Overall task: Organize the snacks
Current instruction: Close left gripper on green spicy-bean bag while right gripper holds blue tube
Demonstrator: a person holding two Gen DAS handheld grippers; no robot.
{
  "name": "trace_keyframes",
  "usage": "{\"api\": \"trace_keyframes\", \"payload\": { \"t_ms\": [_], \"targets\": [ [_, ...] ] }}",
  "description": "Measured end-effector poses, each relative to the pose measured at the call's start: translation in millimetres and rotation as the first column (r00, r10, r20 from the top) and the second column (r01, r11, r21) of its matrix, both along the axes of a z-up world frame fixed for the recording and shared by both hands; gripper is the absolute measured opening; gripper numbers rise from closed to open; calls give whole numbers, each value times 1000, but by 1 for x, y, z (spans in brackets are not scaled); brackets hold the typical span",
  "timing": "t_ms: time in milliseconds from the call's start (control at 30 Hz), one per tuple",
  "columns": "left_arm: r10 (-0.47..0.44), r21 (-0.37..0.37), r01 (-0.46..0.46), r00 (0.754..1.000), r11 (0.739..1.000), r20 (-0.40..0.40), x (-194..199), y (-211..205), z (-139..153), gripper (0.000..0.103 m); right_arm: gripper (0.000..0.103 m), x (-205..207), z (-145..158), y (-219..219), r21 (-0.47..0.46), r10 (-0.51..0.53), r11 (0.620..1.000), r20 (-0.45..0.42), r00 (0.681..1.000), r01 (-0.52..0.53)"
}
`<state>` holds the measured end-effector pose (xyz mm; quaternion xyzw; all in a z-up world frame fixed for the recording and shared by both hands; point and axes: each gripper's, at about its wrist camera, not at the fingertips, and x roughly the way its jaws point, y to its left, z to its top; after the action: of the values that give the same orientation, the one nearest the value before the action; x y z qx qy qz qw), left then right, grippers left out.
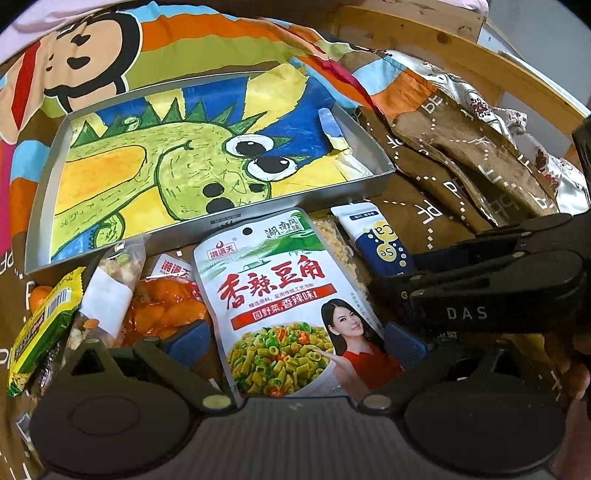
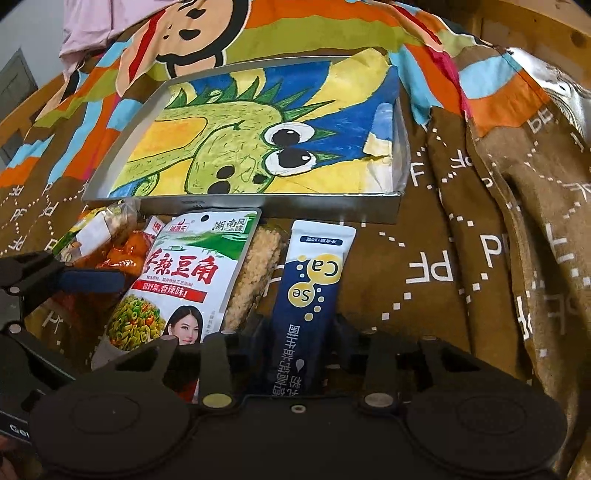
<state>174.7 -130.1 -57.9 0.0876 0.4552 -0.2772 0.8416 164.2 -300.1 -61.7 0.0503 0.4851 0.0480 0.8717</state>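
- We take this for a home, likely a child's room: a bright cartoon-print cloth [image 1: 92, 48] is spread under everything.
- We see a wooden furniture frame [image 1: 436, 33] along the far edge.
- We note a shallow metal tray [image 2: 332, 212] lined with a child's crayon drawing [image 2: 240, 147].

Tray: shallow grey matt metal tray [image 1: 373, 184]
Pouch: glossy white plastic bean-snack pouch [image 1: 280, 295]
Cloth: brown printed woven cloth [image 2: 424, 288]

My left gripper [image 1: 295, 341] straddles the spicy bean pouch [image 1: 284, 306], blue pads at its edges. Beyond lies the shallow grey tray [image 1: 365, 190]; the right gripper [image 1: 391, 280] reaches the navy sachet [image 1: 376, 240].
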Motion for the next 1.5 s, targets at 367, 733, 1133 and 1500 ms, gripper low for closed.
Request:
{"api": "trace_keyframes", "payload": {
  "t_ms": [367,733,1133,1500],
  "targets": [
    [66,-22,-67,997,998,-42,17,-8,-9,102,40,0,7,-17,-1,-76,997,15,997,76],
    [84,-37,-85,996,996,-14,16,0,-8,86,41,2,5,-18,3,-78,997,2,997,78],
    [86,-47,-90,994,995,-67,17,-6,-5,102,42,3,6,-29,82,-111,990,-15,994,112],
    [30,64,-30,999,998,-12,13,-24,-13,103,44,5,3,-27,76,-103,992,-25,994,105]
  ]
}}
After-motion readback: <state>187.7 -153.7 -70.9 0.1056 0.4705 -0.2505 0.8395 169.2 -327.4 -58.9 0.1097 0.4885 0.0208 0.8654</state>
